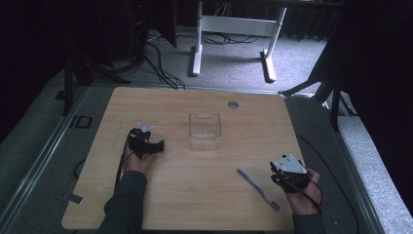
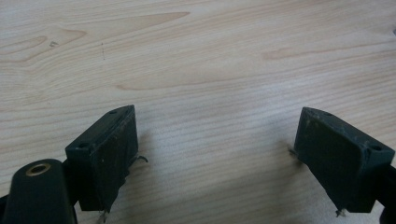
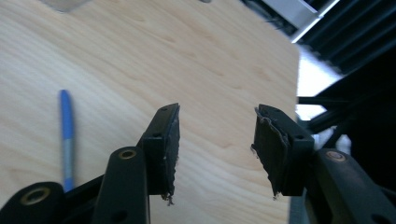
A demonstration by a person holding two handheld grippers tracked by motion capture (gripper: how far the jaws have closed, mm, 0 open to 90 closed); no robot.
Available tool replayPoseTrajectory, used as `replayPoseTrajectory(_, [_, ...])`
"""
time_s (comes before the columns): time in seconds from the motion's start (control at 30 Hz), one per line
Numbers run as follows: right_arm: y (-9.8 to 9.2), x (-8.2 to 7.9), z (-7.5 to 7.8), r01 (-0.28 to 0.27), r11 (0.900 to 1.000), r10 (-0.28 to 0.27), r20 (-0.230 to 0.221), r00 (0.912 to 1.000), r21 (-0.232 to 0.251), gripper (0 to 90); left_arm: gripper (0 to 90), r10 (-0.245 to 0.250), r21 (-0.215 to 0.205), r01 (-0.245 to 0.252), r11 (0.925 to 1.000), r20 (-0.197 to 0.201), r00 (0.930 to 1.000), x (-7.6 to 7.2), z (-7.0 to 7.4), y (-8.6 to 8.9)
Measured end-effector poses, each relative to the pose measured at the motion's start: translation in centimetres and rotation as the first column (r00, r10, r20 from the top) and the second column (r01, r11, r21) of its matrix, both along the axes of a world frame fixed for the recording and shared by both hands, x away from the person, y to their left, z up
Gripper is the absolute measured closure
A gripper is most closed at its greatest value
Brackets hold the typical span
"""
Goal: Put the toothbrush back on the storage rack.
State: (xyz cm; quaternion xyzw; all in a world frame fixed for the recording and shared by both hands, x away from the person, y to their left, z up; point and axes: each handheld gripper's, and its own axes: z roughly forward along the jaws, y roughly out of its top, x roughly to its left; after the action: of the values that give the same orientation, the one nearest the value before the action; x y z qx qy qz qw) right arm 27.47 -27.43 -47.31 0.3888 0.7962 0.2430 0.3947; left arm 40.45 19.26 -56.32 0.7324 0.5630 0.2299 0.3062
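We count one toothbrush (image 1: 258, 189), one clear plastic box (image 1: 205, 131), two grippers and one desk (image 1: 195, 97).

The toothbrush lies flat on the desk at the near right, just left of the right gripper (image 1: 278, 171) and apart from it. Its handle is slim and blue-violet, running on a diagonal: the handle end points far and left, the bristle head sits nearest the front edge of the desk. In the right gripper view we see part of the blue handle (image 3: 67, 135) to the left of the jaws, with a paler grey stretch along it; it is outside the jaws, not between them.

The clear box stands upright near the middle of the desk, open at the top, well apart from the toothbrush. We see nothing in it.

Right gripper: held in the person's right hand (image 1: 304, 195) at the near right corner. Its jaws stand apart, released, with bare wood between the pads (image 3: 170, 149).

Left gripper (image 1: 158, 145): held in the left hand (image 1: 136, 163) at the left of the desk, left of the box and apart from it. In the left gripper view its jaws are spread wide, released, over bare wood grain; the pads (image 2: 112, 154) look worn and frayed at the edges.

A small round grey cap (image 1: 233, 104) sits in the desk at the far side.
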Motion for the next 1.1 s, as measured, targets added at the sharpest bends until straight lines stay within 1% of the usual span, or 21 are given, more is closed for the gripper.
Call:
replayPoseTrajectory(0.13, [0.0, -0.4, -0.2, -0.005, 1.000, 0.006, -0.026, 0.9997, 0.023, 49.0, 13.9, -0.001, -0.002, 0.001, 1.0000, 0.001, 1.0000, 0.0, 0.0, 0.0])
replayPoseTrajectory(0.17, [0.0, -0.4, -0.2, -0.005, 1.000, 0.006, -0.026, 0.9997, 0.023, 49.0, 13.9, -0.001, -0.002, 0.001, 1.0000, 0.001, 1.0000, 0.0, 0.0, 0.0])
replayPoseTrajectory(0.2, [0.1, -0.7, -0.2, -0.007, 0.999, 0.009, -0.038, 0.9992, 0.041, 49.0, 13.9, -0.001, -0.001, 0.001, 1.0000, 0.001, 1.0000, -0.1, 0.0, 0.0])
replayPoseTrajectory(0.37, [0.3, -0.8, -0.2, -0.012, 0.999, 0.014, -0.053, 0.9985, 0.043, 49.6, 14.2, -0.004, 0.000, 0.004, 1.0000, 0.001, 1.0000, -0.1, 0.0, 0.0])
replayPoseTrajectory(0.4, [0.4, -0.7, -0.1, -0.009, 0.999, 0.013, -0.065, 0.9978, 0.053, 50.1, 14.4, -0.004, 0.000, 0.004, 1.0000, 0.001, 1.0000, -0.2, 0.0, 0.1])
replayPoseTrajectory(0.5, [0.5, -0.8, 0.0, -0.016, 0.998, 0.020, -0.075, 0.9970, 0.062, 53.0, 14.6, -0.004, -0.001, 0.004, 1.0000, 0.002, 1.0000, -0.2, 0.0, 0.1])
replayPoseTrajectory(0.53, [0.6, -0.8, 0.0, -0.021, 0.997, 0.027, -0.089, 0.9957, 0.070, 54.0, 14.6, -0.004, -0.001, 0.004, 1.0000, 0.001, 1.0000, -0.2, 0.0, 0.1])
replayPoseTrajectory(0.7, [1.1, -0.9, -0.1, -0.030, 0.997, 0.038, -0.109, 0.9934, 0.067, 56.4, 14.6, -0.004, 0.000, 0.004, 1.0000, 0.002, 1.0000, -0.3, 0.0, 0.1])
replayPoseTrajectory(0.8, [1.5, -0.9, 0.0, -0.048, 0.997, 0.056, -0.137, 0.9890, 0.062, 57.8, 14.6, 0.003, -0.002, -0.003, 1.0000, 0.003, 1.0000, -0.3, 0.0, 0.0])
replayPoseTrajectory(0.83, [1.5, -0.9, 0.0, -0.048, 0.997, 0.056, -0.137, 0.9890, 0.062, 57.8, 14.7, 0.003, -0.002, -0.003, 1.0000, 0.003, 1.0000, -0.3, 0.0, 0.0])
replayPoseTrajectory(0.87, [1.5, -0.9, 0.0, -0.051, 0.997, 0.059, -0.146, 0.9875, 0.057, 58.0, 14.7, 0.003, -0.002, -0.003, 1.0000, 0.002, 1.0000, -0.3, 0.0, 0.0])
replayPoseTrajectory(0.9, [1.6, -0.9, 0.1, -0.060, 0.996, 0.070, -0.168, 0.9833, 0.061, 59.8, 14.6, 0.003, -0.002, -0.003, 1.0000, 0.002, 1.0000, -0.3, 0.0, 0.0])
replayPoseTrajectory(0.93, [1.6, -0.9, 0.2, -0.065, 0.996, 0.076, -0.174, 0.9817, 0.068, 59.8, 14.7, 0.003, -0.002, -0.003, 1.0000, 0.002, 1.0000, -0.3, 0.0, 0.0])
replayPoseTrajectory(1.1, [1.6, -1.1, 0.6, -0.065, 0.995, 0.077, -0.169, 0.9825, 0.076, 62.6, 14.6, 0.003, -0.002, -0.003, 1.0000, 0.003, 1.0000, -0.3, 0.0, 0.0])
